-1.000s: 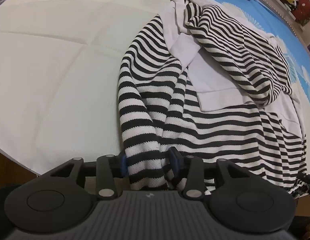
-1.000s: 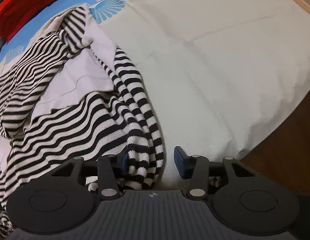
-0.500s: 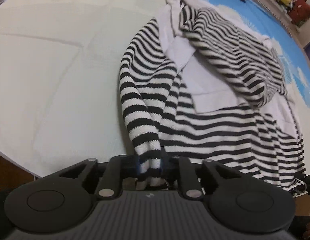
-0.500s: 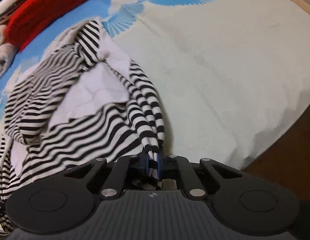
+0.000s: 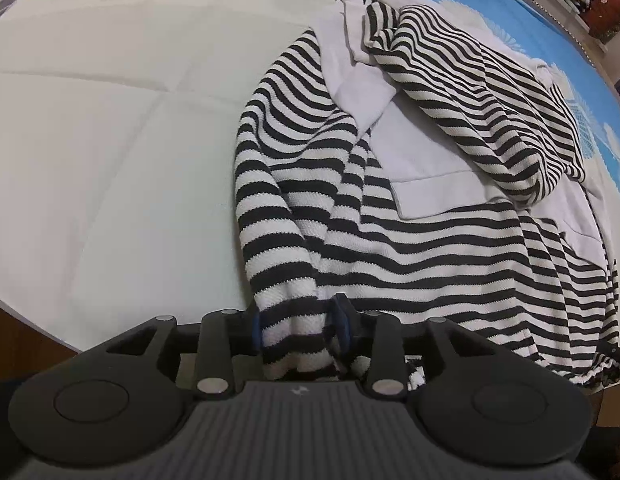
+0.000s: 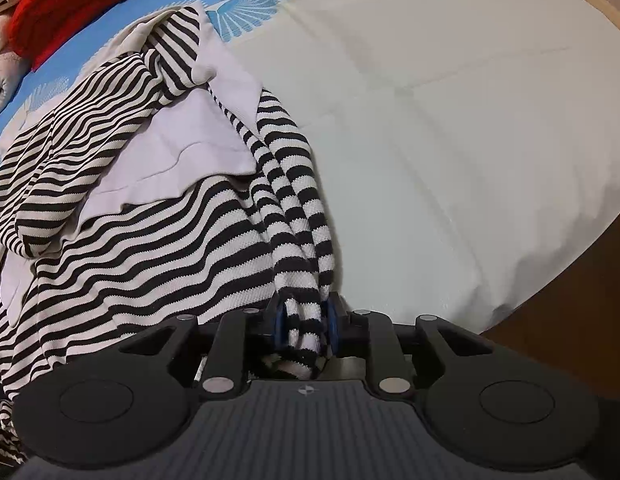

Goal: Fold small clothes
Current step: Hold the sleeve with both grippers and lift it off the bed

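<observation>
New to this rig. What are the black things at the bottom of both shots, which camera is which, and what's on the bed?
No robot arm here: a person carries a two-finger gripper in each hand, each with a fisheye camera looking along its fingers. The black shape at the bottom of each picture is that gripper's own body.

One picture is from the left gripper, the other from the right gripper.

On the white quilt with blue prints lies a black-and-white striped top with white panels. A red item lies further back.

Each gripper has a bunch of striped fabric at the near edge between its blue pads. Both sets of jaws are opening, so the grip is loosening.
</observation>
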Tool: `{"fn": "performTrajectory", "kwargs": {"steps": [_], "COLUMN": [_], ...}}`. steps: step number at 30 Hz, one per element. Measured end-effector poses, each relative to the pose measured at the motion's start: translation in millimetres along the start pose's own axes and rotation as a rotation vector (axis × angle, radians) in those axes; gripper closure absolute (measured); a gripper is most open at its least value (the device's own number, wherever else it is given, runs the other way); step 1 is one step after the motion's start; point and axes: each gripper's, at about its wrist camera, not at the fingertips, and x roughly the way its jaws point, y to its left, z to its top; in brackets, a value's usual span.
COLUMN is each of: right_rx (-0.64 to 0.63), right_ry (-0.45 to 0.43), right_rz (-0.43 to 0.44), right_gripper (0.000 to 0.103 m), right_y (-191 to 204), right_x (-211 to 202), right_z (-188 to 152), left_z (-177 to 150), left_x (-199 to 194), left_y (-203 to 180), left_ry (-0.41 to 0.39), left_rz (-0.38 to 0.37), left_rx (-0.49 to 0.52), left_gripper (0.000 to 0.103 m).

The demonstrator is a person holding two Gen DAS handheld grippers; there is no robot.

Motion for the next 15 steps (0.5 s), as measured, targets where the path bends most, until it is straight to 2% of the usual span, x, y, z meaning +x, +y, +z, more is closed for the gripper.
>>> {"fn": "performTrajectory", "kwargs": {"steps": [5, 13, 15], "right_rx": [-0.003, -0.042, -0.056], "right_ry": [0.005, 0.021, 0.02], "right_rz": [-0.027, -0.002, 0.008], "right_gripper": [0.06, 0.059, 0.07], "right_y": [0.4, 5.3, 7.4], "right_x": [0.2, -1.4, -2.0], "right_z": [-0.5, -3.6, -4.8], "left_z": [-1.1, -2.0, -2.2], "left_x": [-0.5, 0.2, -0.1], "left_y": [0.2, -2.9, -2.3], "left_ry": [0.008, 0.003, 0.001], "left_rz": [-0.007, 0.003, 0.001], "left_rx": [0.004, 0.026, 0.022], "left_gripper": [0.064, 0.064, 0.064]}}
